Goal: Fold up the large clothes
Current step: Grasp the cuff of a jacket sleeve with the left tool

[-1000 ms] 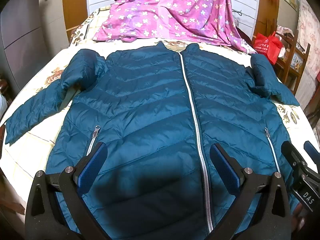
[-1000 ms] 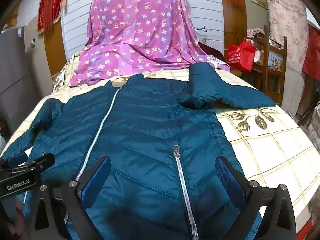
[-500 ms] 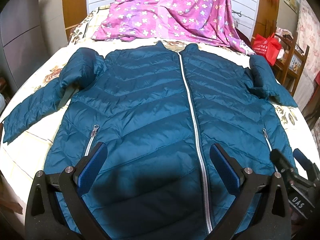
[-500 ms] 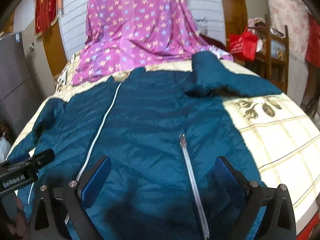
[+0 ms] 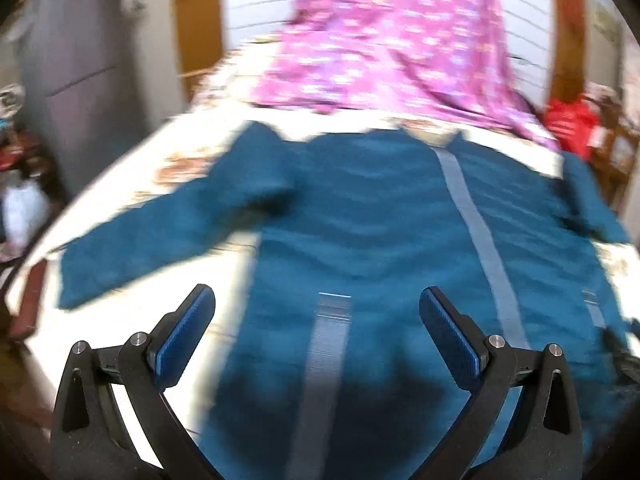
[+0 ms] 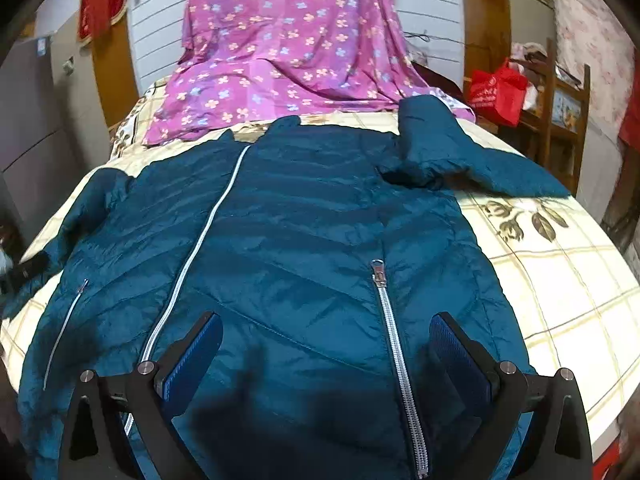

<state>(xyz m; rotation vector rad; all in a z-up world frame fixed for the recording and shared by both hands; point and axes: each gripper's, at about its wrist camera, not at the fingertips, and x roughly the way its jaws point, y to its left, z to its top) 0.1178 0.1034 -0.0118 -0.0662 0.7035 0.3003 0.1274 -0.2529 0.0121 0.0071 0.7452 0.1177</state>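
change: left gripper (image 5: pixel 316 332) swung toward jacket's left side since a second ago; now over pocket zip, near left sleeve (image 5: pixel 160 236); sleeve fold likely next
grippers: both spread wide, empty; right gripper (image 6: pixel 326 356) above hem
jacket (image 6: pixel 304 232): flat on bed (image 6: pixel 560 280), zipped, unfolded
unclear: left view motion-blurred; hem cut off

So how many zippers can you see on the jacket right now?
3. The centre zipper runs collar to hem, one pocket zipper lies between the right hand-held gripper's fingers, another pocket zipper sits near the jacket's left edge.
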